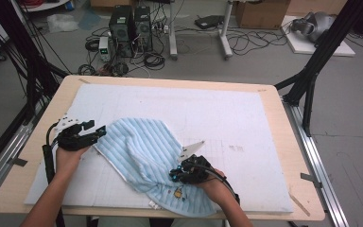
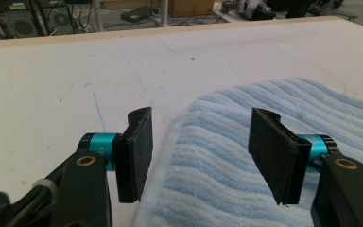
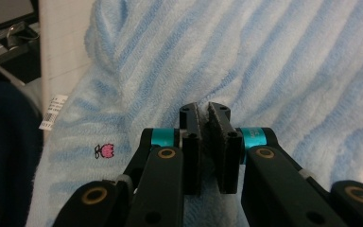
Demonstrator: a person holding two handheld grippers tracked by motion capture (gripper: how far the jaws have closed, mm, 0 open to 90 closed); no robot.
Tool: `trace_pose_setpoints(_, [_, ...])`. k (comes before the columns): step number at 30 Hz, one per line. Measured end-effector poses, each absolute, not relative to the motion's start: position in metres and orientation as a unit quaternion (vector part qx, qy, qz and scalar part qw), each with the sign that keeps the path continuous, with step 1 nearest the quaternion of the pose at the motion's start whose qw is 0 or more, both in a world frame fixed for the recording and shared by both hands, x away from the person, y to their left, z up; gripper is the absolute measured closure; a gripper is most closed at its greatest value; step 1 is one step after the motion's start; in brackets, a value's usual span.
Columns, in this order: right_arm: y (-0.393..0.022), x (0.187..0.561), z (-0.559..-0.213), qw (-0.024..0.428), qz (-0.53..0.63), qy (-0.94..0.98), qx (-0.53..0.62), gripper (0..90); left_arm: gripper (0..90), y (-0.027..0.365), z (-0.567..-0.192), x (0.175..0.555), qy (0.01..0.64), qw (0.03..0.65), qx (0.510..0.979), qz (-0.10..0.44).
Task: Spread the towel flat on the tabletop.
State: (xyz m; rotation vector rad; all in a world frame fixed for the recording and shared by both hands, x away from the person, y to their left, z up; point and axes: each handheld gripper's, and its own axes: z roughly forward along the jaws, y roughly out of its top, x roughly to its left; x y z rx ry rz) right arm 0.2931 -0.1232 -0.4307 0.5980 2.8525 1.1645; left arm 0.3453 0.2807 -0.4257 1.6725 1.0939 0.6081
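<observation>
Right gripper [image 3: 203, 116] clenched on a fold of the blue-and-white striped terry towel [image 1: 142, 151]; left gripper [image 2: 201, 142] released, straddling the towel's edge.

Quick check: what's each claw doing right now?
Left claw: open, jaws astride the striped towel's edge, not pinching.
Right claw: shut on a fold of towel.

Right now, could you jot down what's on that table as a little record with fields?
Cloth: a blue and white striped towel, crumpled, on the white mat
Towel details: a small pink flower mark and a white tag near one edge
Left gripper: fingers apart, over the towel's edge, pressing nothing
Right gripper: fingers shut on a fold of the towel
Table: light wood, the mat covering most of it
</observation>
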Motion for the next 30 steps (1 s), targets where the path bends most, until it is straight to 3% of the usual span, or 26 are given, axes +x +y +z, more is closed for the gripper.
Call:
trace_pose_setpoints(2, [-0.122,0.296,-0.429,0.003,0.379,0.905,0.194,74.9,41.1,0.28,-0.426,0.346,0.452,0.502,0.693,0.252])
trace_pose_setpoints(3, [-0.119,0.305,-0.425,0.02,0.405,0.888,0.215,60.7,41.1,0.28,-0.426,0.346,0.453,0.502,0.692,0.253])
trace_pose_setpoints(4, [-0.119,0.305,-0.425,0.02,0.405,0.888,0.215,60.7,41.2,0.28,-0.426,0.346,0.453,0.503,0.691,0.254])
trace_pose_setpoints(5, [-0.113,0.317,-0.421,0.049,0.425,0.875,0.227,54.6,41.2,0.28,-0.426,0.346,0.453,0.504,0.691,0.254])
trace_pose_setpoints(7, [-0.103,0.33,-0.42,0.09,0.421,0.869,0.244,51.2,41.2,0.281,-0.427,0.347,0.454,0.503,0.691,0.253])
trace_pose_setpoints(13, [-0.078,0.354,-0.433,0.102,0.392,0.876,0.262,52.5,41.1,0.282,-0.427,0.347,0.455,0.504,0.69,0.252])
trace_pose_setpoints(15, [-0.07,0.354,-0.442,0.095,0.367,0.888,0.259,63.6,41.1,0.283,-0.427,0.347,0.458,0.504,0.688,0.251])
trace_pose_setpoints(16, [-0.07,0.354,-0.442,0.095,0.367,0.888,0.259,63.6,41.1,0.283,-0.427,0.347,0.458,0.504,0.688,0.251])
trace_pose_setpoints(17, [-0.072,0.352,-0.44,0.075,0.367,0.893,0.248,82.4,41.1,0.283,-0.427,0.347,0.458,0.504,0.688,0.251])
trace_pose_setpoints(19, [-0.074,0.347,-0.439,0.065,0.36,0.901,0.233,86.0,41.1,0.283,-0.427,0.347,0.457,0.504,0.688,0.251])
trace_pose_setpoints(24, [-0.082,0.33,-0.435,0.037,0.349,0.915,0.198,86.2,41.1,0.284,-0.427,0.347,0.459,0.503,0.688,0.249])
trace_pose_setpoints(26, [-0.088,0.32,-0.434,0.0,0.349,0.919,0.185,84.6,41.1,0.283,-0.428,0.347,0.458,0.502,0.69,0.249])
trace_pose_setpoints(29, [-0.091,0.317,-0.431,-0.009,0.354,0.917,0.183,76.9,41.1,0.282,-0.427,0.347,0.458,0.502,0.69,0.249])
trace_pose_setpoints(30, [-0.092,0.318,-0.429,-0.006,0.365,0.912,0.187,68.7,41.1,0.282,-0.427,0.347,0.458,0.502,0.69,0.249])
